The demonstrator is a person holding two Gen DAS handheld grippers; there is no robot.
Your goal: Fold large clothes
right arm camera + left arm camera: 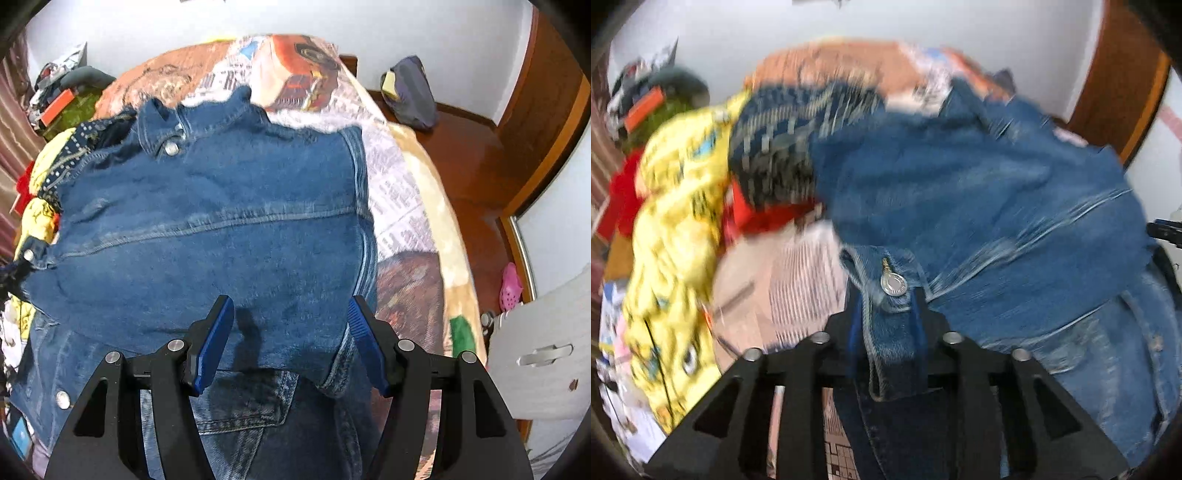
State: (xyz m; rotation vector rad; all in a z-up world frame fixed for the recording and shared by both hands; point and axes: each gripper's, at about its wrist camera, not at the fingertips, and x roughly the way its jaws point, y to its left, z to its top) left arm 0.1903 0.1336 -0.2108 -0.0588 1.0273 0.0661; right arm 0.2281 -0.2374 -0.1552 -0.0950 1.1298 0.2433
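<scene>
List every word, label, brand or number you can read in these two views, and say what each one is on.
None can be read with certainty.
Bedspread: newspaper-style print, with large letters near the top that look like "RE", the rest blurred.
Metal button on the denim jacket, at the cuff clamped in the left gripper: embossed ring of lettering, too small to read.
Yellow printed garment: pattern motion-blurred, no legible text.
The right gripper shows no marking.

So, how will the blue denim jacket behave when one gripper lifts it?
The blue denim jacket probably hangs floppy yet heavy: thick cloth, wide panel. The left gripper pinches only its buttoned cuff, so the rest likely drags. The right gripper is open.
</scene>
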